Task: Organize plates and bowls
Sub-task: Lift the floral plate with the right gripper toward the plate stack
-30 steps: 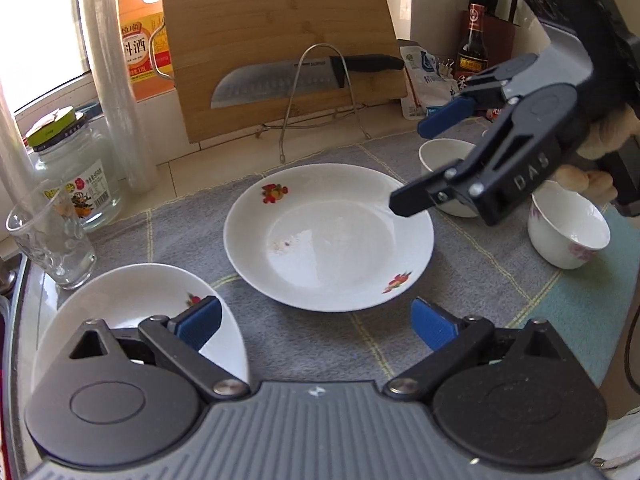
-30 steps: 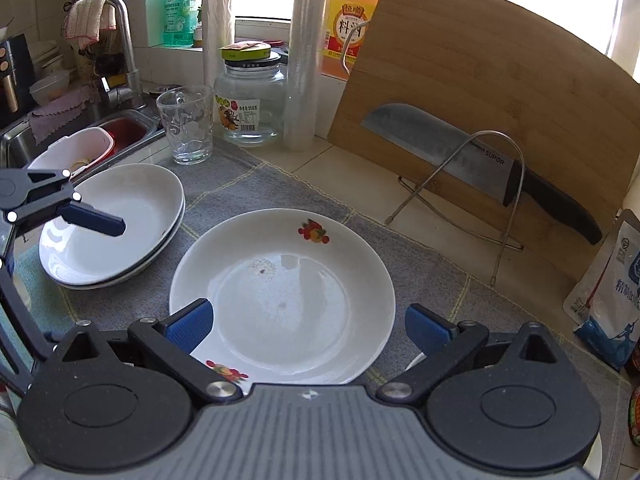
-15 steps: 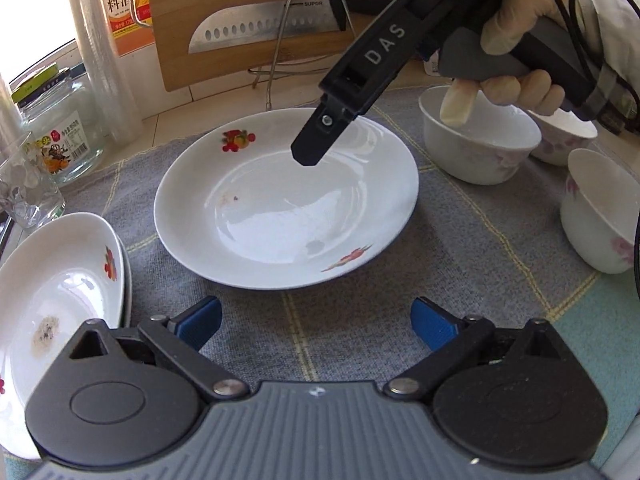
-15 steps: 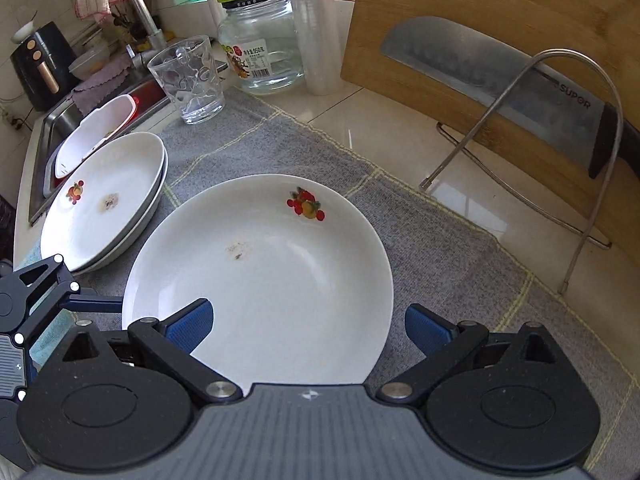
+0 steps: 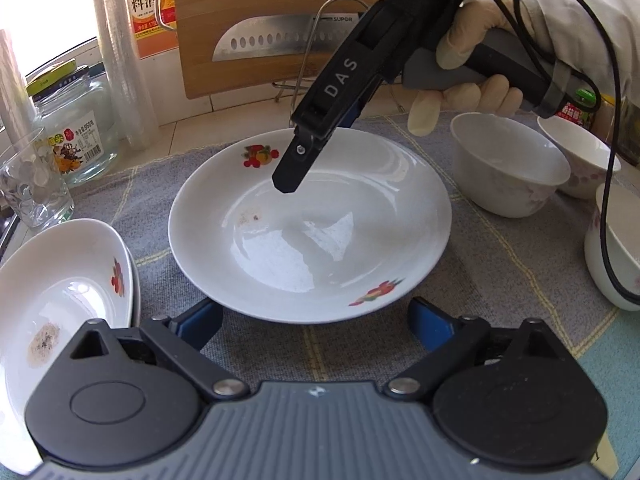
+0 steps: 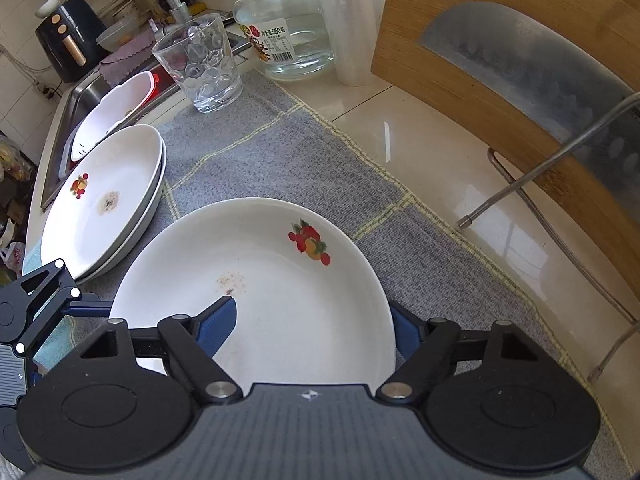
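On the near part of the surface, the left gripper (image 5: 314,318) is open, its blue pads flanking the near rim of the large plate (image 5: 344,256) without visible contact. The plate lies flat on the grey mat (image 5: 500,264). The right gripper (image 6: 314,326) is open, one finger over the plate's interior, the other outside its rim. Left of the plate sit the stacked plates (image 6: 100,204); right of it, three bowls (image 5: 508,164). Beyond stand a glass (image 6: 200,66), jar (image 6: 284,20) and cutting board (image 5: 256,28).
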`<state>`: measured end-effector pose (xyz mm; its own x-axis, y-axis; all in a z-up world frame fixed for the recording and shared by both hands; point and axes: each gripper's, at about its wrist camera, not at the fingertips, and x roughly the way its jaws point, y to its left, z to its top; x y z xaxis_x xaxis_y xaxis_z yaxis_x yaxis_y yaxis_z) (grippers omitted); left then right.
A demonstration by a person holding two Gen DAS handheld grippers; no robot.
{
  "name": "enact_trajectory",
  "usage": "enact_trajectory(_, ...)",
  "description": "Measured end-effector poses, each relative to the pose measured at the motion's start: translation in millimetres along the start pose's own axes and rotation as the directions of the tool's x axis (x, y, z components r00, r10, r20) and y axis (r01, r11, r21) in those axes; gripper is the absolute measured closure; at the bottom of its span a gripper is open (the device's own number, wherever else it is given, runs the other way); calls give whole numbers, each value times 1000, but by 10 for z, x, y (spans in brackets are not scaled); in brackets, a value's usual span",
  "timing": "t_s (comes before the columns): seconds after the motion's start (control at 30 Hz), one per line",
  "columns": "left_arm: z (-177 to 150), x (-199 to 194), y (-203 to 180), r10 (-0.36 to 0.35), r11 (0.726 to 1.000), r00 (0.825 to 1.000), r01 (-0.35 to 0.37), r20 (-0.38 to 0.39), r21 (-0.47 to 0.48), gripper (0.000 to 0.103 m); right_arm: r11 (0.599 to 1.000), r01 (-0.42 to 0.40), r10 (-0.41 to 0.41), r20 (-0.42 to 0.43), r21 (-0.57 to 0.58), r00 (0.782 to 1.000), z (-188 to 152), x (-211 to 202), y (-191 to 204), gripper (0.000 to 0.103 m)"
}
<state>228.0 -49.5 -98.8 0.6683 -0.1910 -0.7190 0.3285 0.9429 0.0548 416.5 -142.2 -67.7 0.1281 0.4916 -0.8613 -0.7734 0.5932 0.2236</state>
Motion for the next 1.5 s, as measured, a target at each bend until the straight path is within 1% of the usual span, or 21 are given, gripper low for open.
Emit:
enact_trajectory(0.27, 44, 35, 57, -1, 1000, 1000, 1, 7, -14, 7, 999, -35, 35, -11, 9, 999, 31, 30, -48, 21)
enact_trajectory(0.33, 48, 35, 80, -8, 1000, 1000, 8, 8, -27, 7, 999, -34, 34, -12, 7, 999, 31, 29, -43, 20)
enact_trajectory(0.53, 49, 33, 72, -2, 1000, 1000, 2, -1, -14, 7, 999, -22, 23, -6, 24, 1000, 25, 27, -32, 20)
enact_trajectory(0.77, 51, -9, 69, -13, 1000, 1000, 13, -5, -7, 7, 999, -30, 31, -6, 44, 1000, -6, -10, -23, 20)
enact_trajectory(1.03, 69, -160, 77, -22, 1000, 1000, 22, -5, -17, 7, 999, -32, 32, 9, 41, 999, -25, -141, 91, 20)
enact_trajectory(1.33, 36, -353, 174, -32, 999, 999, 32, 3, -23, 7, 999, -28, 27, 28, 27, 999, 5, -243, 316, 20)
enact_trajectory(1.5, -14, -492, 266, -52, 998, 999, 52, 14, -38, 7, 999, -28, 27, 40, 26, 999, 28, -270, 452, 20)
